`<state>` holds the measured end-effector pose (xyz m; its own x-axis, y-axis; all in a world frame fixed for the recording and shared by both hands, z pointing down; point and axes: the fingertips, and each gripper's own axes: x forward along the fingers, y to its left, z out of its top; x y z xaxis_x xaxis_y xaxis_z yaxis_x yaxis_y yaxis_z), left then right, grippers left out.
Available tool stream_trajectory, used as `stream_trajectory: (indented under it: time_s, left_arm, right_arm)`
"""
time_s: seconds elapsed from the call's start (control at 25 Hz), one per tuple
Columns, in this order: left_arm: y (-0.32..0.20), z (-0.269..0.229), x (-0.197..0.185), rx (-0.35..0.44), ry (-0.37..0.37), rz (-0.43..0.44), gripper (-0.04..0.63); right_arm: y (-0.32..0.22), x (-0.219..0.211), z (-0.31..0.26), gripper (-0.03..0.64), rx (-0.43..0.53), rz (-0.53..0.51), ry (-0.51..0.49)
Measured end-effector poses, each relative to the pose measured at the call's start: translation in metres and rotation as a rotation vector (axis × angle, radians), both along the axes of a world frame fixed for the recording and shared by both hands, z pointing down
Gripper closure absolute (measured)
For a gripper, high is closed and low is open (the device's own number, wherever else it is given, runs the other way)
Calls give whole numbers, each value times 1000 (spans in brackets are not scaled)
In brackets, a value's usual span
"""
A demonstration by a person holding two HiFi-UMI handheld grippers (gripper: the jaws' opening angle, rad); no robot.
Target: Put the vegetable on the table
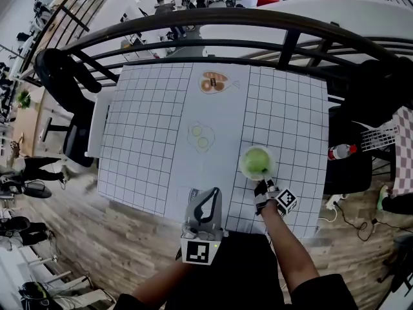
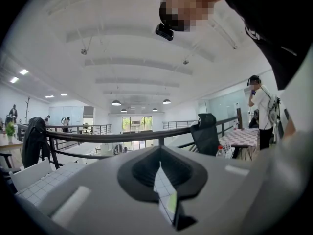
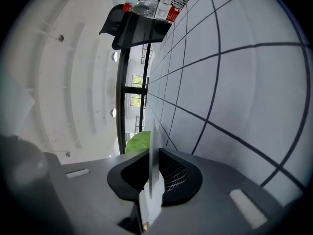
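A round green leafy vegetable (image 1: 257, 161) in a thin clear packet lies on the grid-patterned table (image 1: 148, 128) near the front right. My right gripper (image 1: 262, 185) reaches it from the near side and is shut on the packet's thin edge. In the right gripper view the sheet (image 3: 152, 165) stands pinched between the jaws, with the green vegetable (image 3: 138, 142) just beyond and the table (image 3: 234, 82) close by. My left gripper (image 1: 209, 197) hovers at the table's front edge, shut and holding nothing. In its own view the left gripper (image 2: 160, 173) points up toward the ceiling.
Two more clear packets lie on the table: orange pieces (image 1: 213, 81) at the far middle, pale green slices (image 1: 201, 136) at the centre. A black railing (image 1: 213, 18) runs behind. A black chair (image 1: 61, 76) stands left, a bottle (image 1: 342, 152) right.
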<state>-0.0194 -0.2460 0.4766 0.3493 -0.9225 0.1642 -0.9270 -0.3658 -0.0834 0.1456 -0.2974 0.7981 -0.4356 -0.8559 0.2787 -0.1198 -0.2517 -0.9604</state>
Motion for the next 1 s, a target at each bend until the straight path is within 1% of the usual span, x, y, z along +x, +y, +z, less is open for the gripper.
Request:
stream_trajectory:
  time_s: [0.12, 0.28, 0.4, 0.52, 0.6, 0.68, 0.84, 1.0]
  left_arm:
    - [1, 5, 4, -15, 5, 28, 588]
    - [4, 9, 6, -27, 13, 44, 588]
    - [4, 12, 3, -42, 2, 35, 588]
    - [1, 12, -3, -51, 13, 9, 588]
    - [1, 12, -5, -54, 21, -1, 588]
    - [1, 10, -5, -49, 25, 4, 588]
    - [3, 8, -3, -47, 35, 13, 588]
    - [7, 6, -8, -39, 39, 4, 588]
  right_arm:
    - [3, 4, 8, 583, -42, -3, 8]
    - [6, 2, 11, 580, -62, -20, 17]
    - [4, 1, 11, 583, -46, -5, -4]
    - [2, 0, 14, 584, -44, 9, -13]
    - [4, -2, 16, 589, -70, 15, -12]
    - [7, -2, 17, 589, -101, 18, 2]
    - [8, 2, 19, 591, -148, 27, 72]
    - [14, -3, 19, 566, -154, 15, 102]
